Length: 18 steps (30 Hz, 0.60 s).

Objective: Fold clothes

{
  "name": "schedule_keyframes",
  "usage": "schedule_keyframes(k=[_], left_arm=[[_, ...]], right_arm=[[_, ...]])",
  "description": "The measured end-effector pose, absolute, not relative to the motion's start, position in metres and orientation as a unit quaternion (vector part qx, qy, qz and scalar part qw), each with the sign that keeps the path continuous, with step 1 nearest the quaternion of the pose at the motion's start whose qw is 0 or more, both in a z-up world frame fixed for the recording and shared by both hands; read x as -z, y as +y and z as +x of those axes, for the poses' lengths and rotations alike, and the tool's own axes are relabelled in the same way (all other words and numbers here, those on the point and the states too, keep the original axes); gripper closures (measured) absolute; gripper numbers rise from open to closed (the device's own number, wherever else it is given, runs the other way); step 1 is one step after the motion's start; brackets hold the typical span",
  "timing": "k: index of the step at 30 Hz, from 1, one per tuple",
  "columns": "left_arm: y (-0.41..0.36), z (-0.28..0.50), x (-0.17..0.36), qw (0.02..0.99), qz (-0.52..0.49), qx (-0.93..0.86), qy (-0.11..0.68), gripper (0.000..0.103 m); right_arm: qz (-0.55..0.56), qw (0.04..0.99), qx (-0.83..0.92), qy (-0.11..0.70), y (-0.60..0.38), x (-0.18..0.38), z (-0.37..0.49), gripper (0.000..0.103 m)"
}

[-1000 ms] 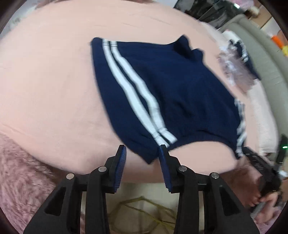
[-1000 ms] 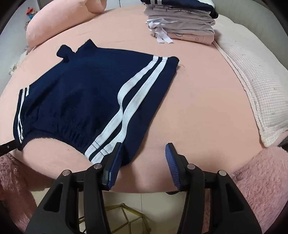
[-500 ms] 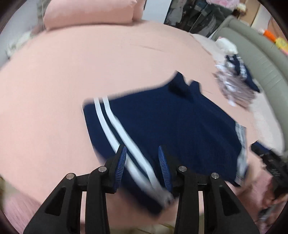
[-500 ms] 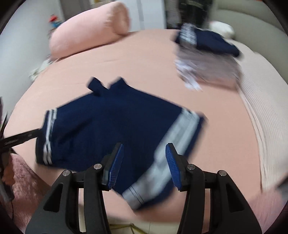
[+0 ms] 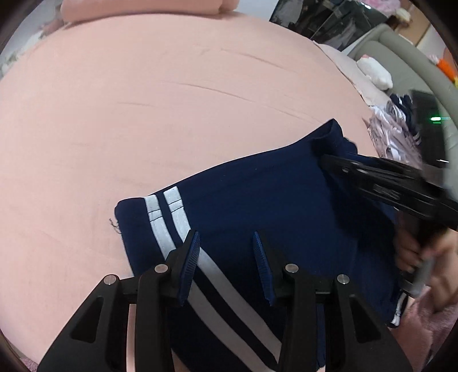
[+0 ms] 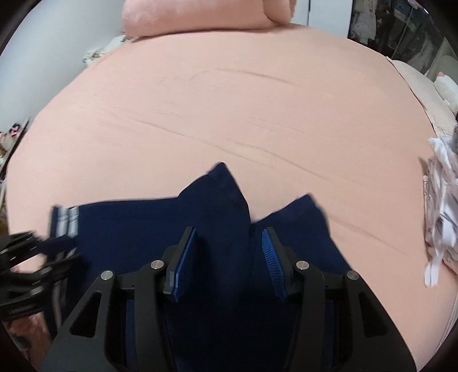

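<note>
A pair of dark blue shorts (image 5: 257,217) lies flat on a big bed with a soft, smooth pink sheet (image 5: 143,114). The sheet has a few long, thin creases. The shorts look like thick knit cloth. Two white stripes (image 5: 169,217) run down one side, and a loose bit of thread sticks out at the corner by the stripes. In the right wrist view the far edge of the shorts makes two pointed bumps (image 6: 226,186) with a dip between them.

The left gripper (image 5: 224,251) is over the near part of the shorts, next to the stripes. Its fingers (image 5: 191,257) are black with ridged blue pads. They are spread apart and pinch nothing; the cloth lies below the gap.

The right gripper (image 6: 229,246) is over the middle of the shorts, just under the dip. Its fingers (image 6: 272,257) are spread apart too, and nothing is pinched between them. In the left wrist view this gripper (image 5: 380,183) shows as a blurry black shape over the far side of the shorts, with a hand (image 5: 415,257) around its handle.

A fat, round pink pillow (image 6: 200,17) lies at the far end of the bed. A pile of pale, crumpled clothes (image 6: 440,206) sits at the right edge of the bed. A fuzzy pink blanket (image 5: 423,323) shows at the near corner.
</note>
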<state>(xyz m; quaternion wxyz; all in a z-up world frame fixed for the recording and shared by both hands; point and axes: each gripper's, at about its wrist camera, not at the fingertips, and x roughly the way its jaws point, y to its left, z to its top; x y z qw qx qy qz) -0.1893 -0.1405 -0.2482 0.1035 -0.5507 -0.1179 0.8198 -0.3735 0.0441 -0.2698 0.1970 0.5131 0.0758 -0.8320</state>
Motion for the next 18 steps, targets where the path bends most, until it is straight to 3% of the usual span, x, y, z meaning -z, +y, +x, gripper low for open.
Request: schedule_keyframes(k=[4, 9, 18], left_arm=[[-0.152, -0.187, 0.250, 0.112, -0.546, -0.816, -0.155, 0.063], [-0.158, -0.180, 0.252, 0.115, -0.543, -0.810, -0.187, 0.063], [-0.142, -0.146, 0.218, 0.106, -0.505, -0.836, -0.190, 0.061]], right_arm=[[0.513, 0.186, 0.838, 0.008, 0.061, 0.281, -0.396, 0.057], [0.516, 0.181, 0.824, -0.149, 0.098, 0.277, -0.412, 0.057], [0.460, 0.180, 0.852, -0.172, 0.143, 0.195, -0.342, 0.054]])
